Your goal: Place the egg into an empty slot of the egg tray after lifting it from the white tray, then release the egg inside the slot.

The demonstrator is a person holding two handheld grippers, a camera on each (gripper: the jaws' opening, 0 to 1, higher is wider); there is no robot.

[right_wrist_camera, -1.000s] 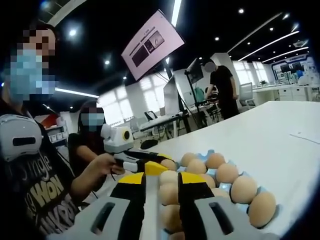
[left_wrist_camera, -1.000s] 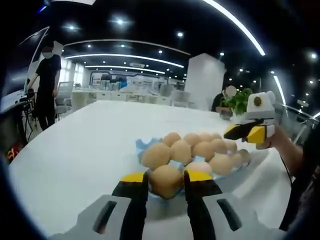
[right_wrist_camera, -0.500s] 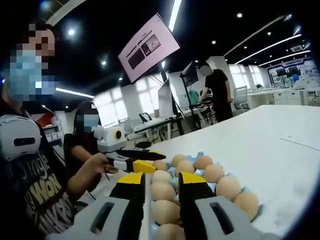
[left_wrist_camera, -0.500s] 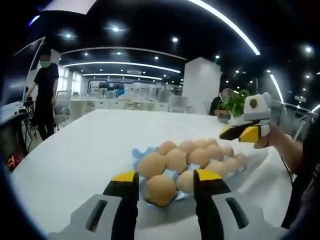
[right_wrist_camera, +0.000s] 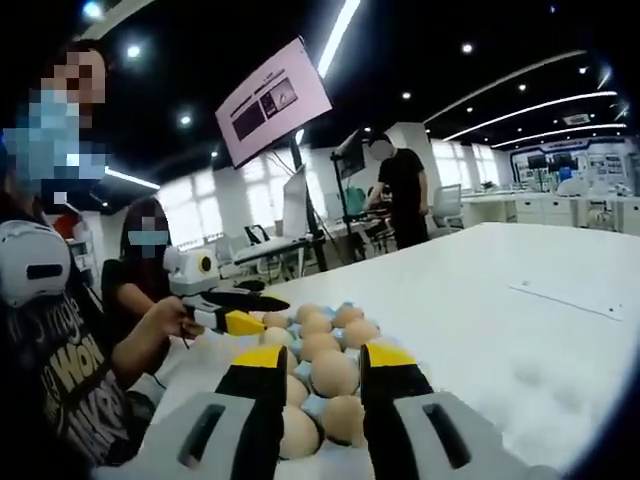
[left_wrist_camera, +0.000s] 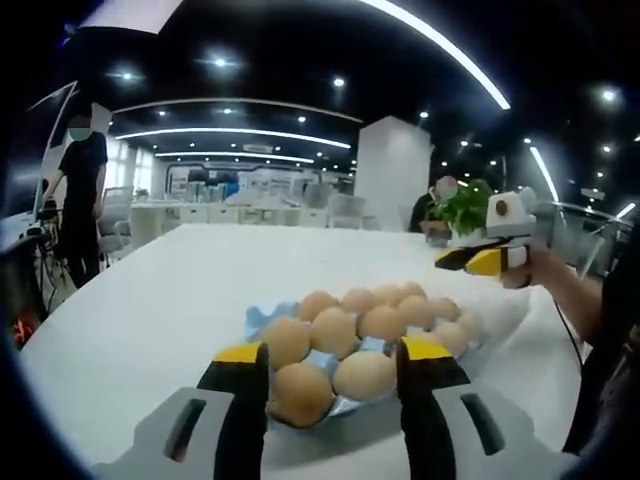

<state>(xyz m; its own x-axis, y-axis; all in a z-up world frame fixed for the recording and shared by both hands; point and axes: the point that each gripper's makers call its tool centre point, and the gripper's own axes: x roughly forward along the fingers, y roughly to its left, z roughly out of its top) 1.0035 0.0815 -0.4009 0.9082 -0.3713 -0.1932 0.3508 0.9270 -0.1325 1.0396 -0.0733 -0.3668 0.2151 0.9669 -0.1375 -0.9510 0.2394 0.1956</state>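
Egg tray (left_wrist_camera: 262, 318) is seen near the desk (left_wrist_camera: 170, 290) edge, with bare desk open all around it. Left gripper (left_wrist_camera: 332, 352) fingers are spread, nothing pinched, straddling the front egg (left_wrist_camera: 299, 392) seated in its slot. Right gripper (right_wrist_camera: 322, 358) fingers are parted and empty over the brown eggs.

The white table (left_wrist_camera: 150, 290) lies bare on the far and left sides of the egg tray (left_wrist_camera: 262, 318), giving open passage there. Eggs (left_wrist_camera: 345, 330) crowd the tray's slots. The right gripper (left_wrist_camera: 478, 260) hangs above the tray's far right end, blocking that side.
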